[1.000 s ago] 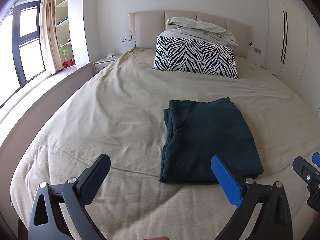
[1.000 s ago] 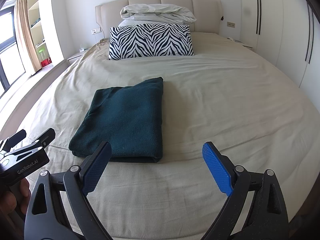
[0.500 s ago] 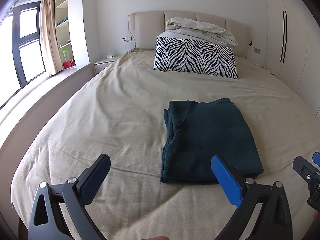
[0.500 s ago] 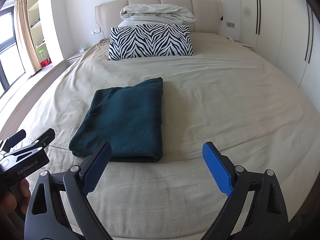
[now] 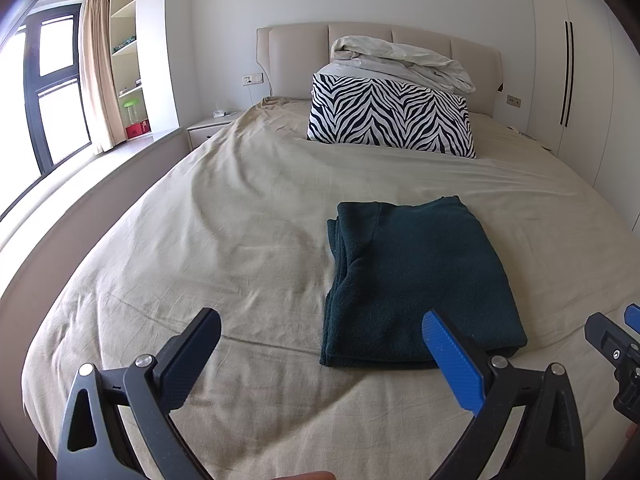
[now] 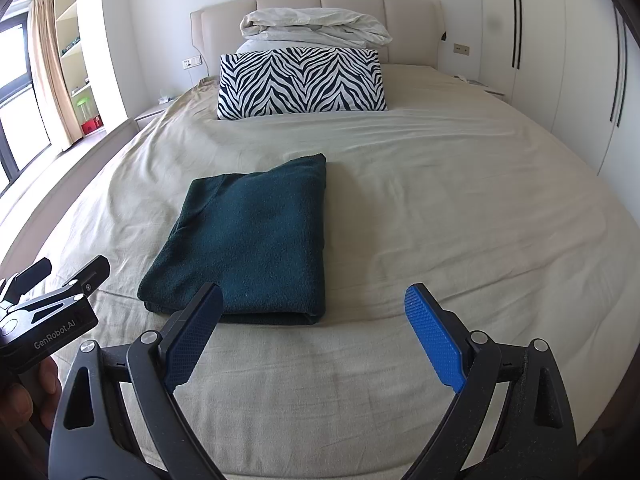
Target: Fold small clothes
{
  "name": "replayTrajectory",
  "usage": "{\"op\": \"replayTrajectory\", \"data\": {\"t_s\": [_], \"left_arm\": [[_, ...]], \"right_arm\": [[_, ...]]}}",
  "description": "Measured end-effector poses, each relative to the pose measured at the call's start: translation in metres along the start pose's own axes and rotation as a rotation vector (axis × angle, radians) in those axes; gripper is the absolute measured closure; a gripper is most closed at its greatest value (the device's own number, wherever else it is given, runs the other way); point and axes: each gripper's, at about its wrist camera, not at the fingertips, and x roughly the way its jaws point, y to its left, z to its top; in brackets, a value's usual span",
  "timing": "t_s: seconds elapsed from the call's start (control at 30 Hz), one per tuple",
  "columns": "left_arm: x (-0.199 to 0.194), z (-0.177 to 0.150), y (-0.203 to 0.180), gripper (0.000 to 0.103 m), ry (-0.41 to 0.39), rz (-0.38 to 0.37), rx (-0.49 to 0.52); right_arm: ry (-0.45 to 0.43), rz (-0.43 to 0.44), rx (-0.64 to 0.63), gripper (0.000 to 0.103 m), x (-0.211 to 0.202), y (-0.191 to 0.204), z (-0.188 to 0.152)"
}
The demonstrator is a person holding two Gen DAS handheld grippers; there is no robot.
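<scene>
Lay folded in a neat rectangle, dark green garment (image 5: 420, 280), on the beige bed sheet (image 5: 240, 220) toward the foot of the bed, well apart from the zebra-striped pillow (image 5: 390, 120) propped near the headboard (image 5: 296, 60). Seen with layered edges stacked along its left side in the left wrist view, a smooth fold along its right side in the right wrist view. Held low over the foot of the bed, left tongs (image 5: 318, 354), spread wide with nothing between the pads, the blue right pad (image 5: 452, 364) overlapping the garment's near right corner in the picture, contact impossible to tell. Held likewise, right tongs (image 6: 314, 334), gaping wide and empty, the dark left pad (image 6: 192, 340) crossing the garment's near edge in the picture, again contact unclear. Piled on top of the pillow against the headboard, a rumpled white duvet (image 5: 400, 58). Off to the left, a window (image 5: 52, 88) with a tan curtain (image 5: 98, 72) and open shelves (image 5: 126, 52); to the right, white wardrobe doors (image 5: 576, 72)
</scene>
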Motion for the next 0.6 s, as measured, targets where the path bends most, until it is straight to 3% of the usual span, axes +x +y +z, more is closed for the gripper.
{"op": "replayTrajectory", "data": {"t_s": [0.6], "left_arm": [[-0.0020, 0.0027, -0.0012, 0.000, 0.000, 0.000, 0.016]], "right_arm": [[0.005, 0.004, 0.004, 0.010, 0.0005, -0.0006, -0.0036]]}}
